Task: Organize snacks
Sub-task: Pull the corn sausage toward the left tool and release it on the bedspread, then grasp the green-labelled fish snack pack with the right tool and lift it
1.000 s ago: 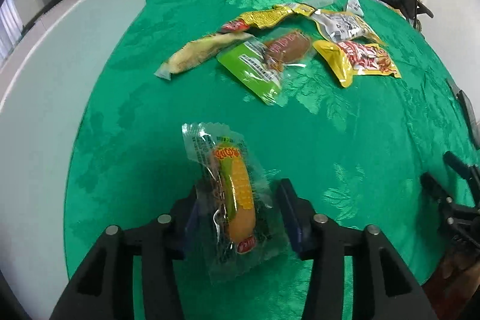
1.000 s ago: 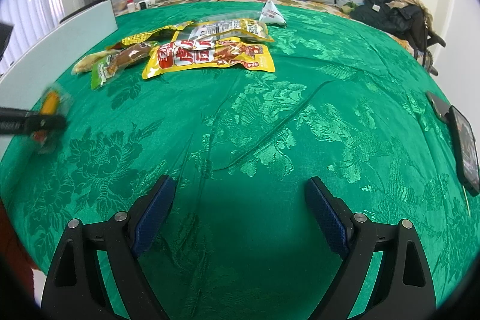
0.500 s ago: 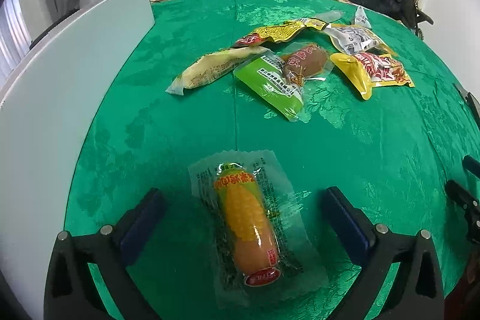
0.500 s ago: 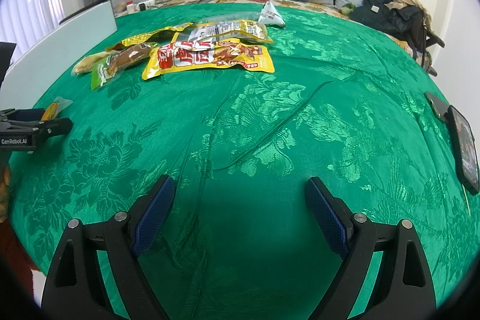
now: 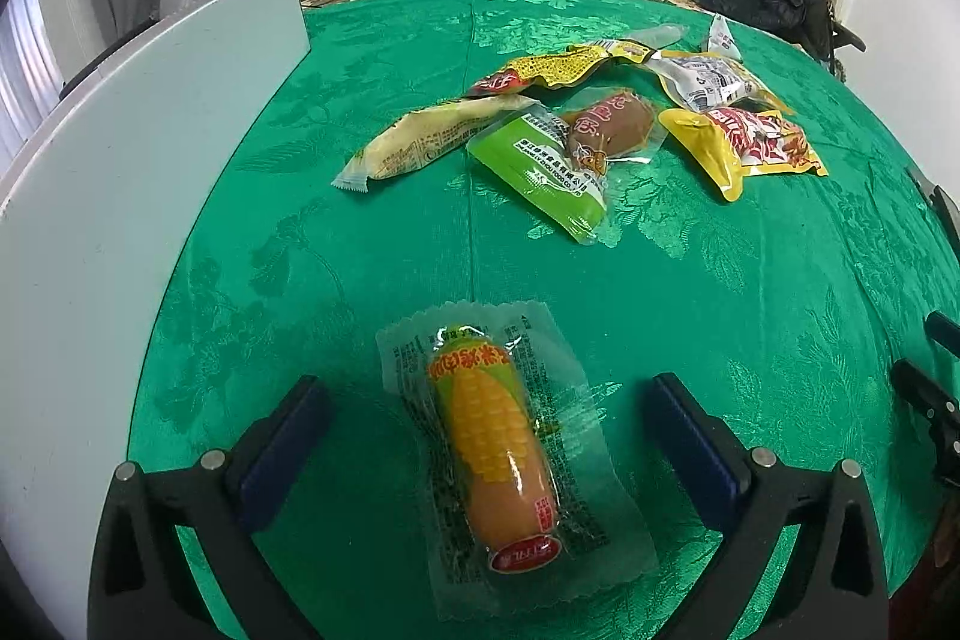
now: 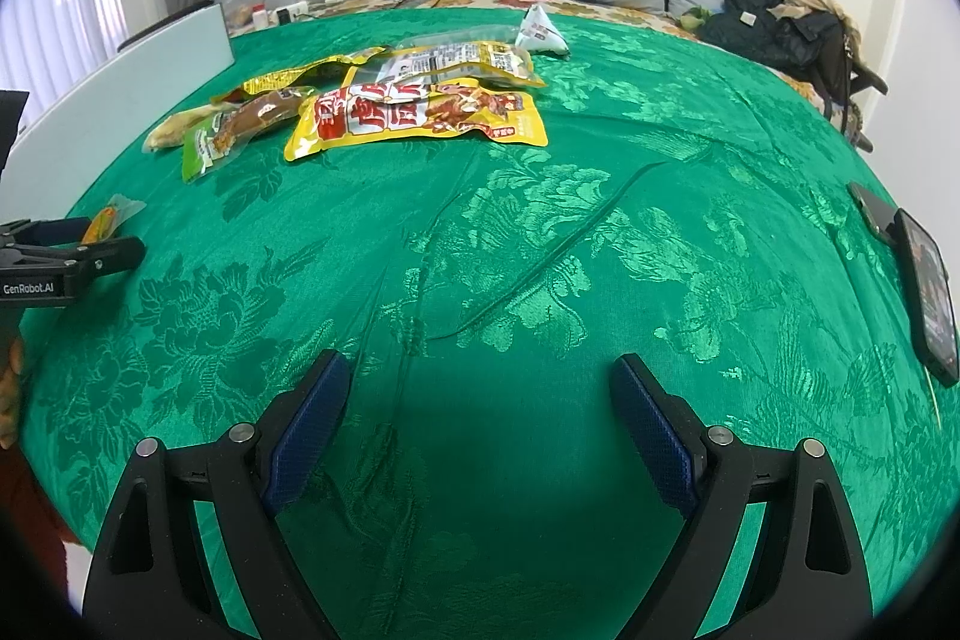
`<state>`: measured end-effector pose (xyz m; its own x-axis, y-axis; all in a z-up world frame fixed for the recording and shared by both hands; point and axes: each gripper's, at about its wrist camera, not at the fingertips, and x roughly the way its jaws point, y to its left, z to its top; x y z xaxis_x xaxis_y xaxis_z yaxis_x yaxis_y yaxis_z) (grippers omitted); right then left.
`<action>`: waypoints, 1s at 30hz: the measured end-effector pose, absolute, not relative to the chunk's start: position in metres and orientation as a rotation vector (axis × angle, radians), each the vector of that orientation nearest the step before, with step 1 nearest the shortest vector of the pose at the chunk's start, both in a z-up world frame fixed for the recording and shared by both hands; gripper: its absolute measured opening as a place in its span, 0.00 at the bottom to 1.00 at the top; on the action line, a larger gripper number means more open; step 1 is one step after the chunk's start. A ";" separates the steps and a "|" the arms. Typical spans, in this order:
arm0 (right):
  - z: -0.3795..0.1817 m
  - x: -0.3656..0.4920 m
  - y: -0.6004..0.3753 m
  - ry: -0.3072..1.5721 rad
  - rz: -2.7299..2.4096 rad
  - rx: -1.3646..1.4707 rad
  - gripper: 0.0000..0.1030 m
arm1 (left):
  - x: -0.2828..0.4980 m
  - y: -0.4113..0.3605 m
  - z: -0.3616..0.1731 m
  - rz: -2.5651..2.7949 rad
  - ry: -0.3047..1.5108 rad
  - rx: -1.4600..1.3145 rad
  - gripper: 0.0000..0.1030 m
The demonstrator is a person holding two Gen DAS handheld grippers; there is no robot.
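Corn sausage packet is laid flat on the green cloth at lower centre, between the spread, released left gripper fingers, untouched. Right gripper is held spread and empty.

A corn-printed sausage snack in a clear crinkle-edged wrapper lies flat on the green cloth, lengthwise, its red label end nearest the camera. Well apart from it, farther up the cloth, the other snacks lie in a loose cluster: a pale yellow long packet beside a green packet, which a brown sausage pack overlaps; a yellow-and-red pouch; a silvery pouch; a yellow patterned packet; and a small white triangular packet.
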<state>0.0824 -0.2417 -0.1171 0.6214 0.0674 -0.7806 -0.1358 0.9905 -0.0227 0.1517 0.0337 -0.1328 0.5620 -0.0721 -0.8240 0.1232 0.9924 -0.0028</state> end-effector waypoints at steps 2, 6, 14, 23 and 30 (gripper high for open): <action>-0.117 0.082 -0.242 0.893 0.117 -0.082 0.89 | 0.152 0.034 -0.133 -0.115 0.967 0.057 1.00; -0.118 0.082 -0.241 0.892 0.117 -0.082 0.89 | 0.152 0.034 -0.133 -0.115 0.967 0.057 1.00; -0.116 0.082 -0.243 0.887 0.112 -0.074 0.89 | 0.151 0.034 -0.133 -0.115 0.967 0.057 1.00; -0.077 0.134 -0.224 0.976 0.231 0.184 0.87 | 0.151 0.034 -0.133 -0.115 0.967 0.057 1.00; -0.077 0.245 -0.164 1.150 0.457 0.533 0.85 | 0.151 0.034 -0.134 -0.115 0.966 0.056 1.00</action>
